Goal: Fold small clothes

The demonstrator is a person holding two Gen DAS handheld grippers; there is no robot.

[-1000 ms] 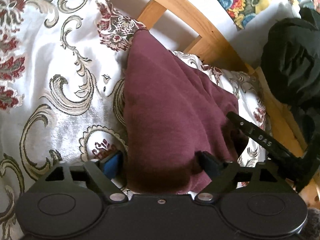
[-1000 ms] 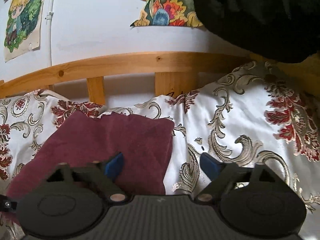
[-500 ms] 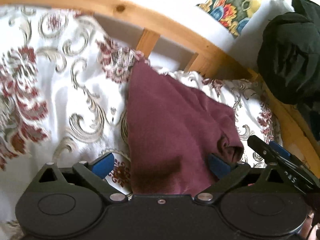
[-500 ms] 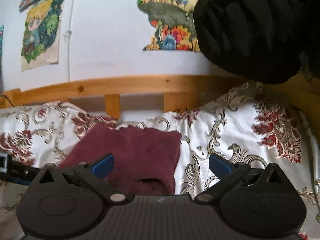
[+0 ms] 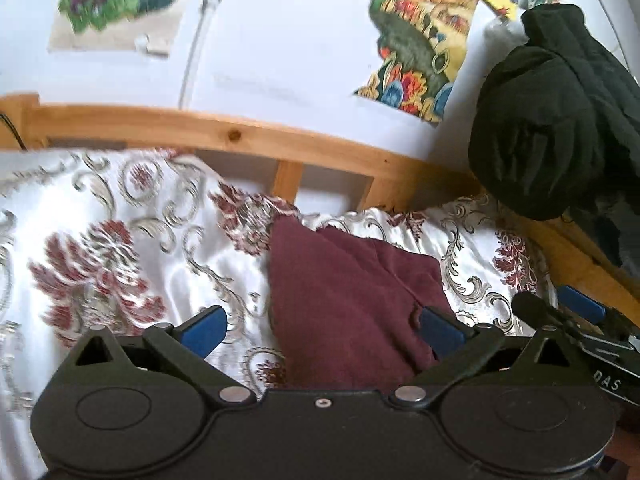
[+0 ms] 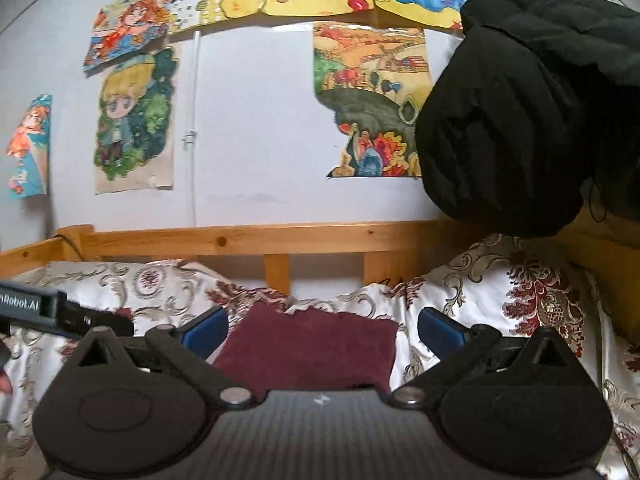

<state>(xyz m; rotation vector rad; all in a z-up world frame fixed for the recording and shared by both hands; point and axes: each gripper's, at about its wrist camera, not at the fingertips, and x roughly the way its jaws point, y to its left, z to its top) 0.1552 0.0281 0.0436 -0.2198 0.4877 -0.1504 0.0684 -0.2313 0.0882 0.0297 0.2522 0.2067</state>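
A folded maroon cloth point(image 5: 344, 300) lies on the patterned white bedspread point(image 5: 120, 248) near the wooden bed rail; in the right wrist view the cloth point(image 6: 312, 340) sits straight ahead. My left gripper point(image 5: 322, 330) is open and empty, raised just in front of the cloth. My right gripper point(image 6: 322, 330) is open and empty too, held back from the cloth. The right gripper shows at the right edge of the left wrist view point(image 5: 576, 312). The left gripper shows at the left edge of the right wrist view point(image 6: 60, 312).
A wooden bed rail point(image 6: 280, 240) runs along the white wall with colourful posters point(image 6: 132, 120). A bulky black garment point(image 6: 520, 120) hangs at the right, over the bed corner. The bedspread point(image 6: 520, 300) bulges up at the right.
Both grippers have lifted and tilted up away from the maroon cloth, so the wall and posters now show. The cloth stays folded on the bed.
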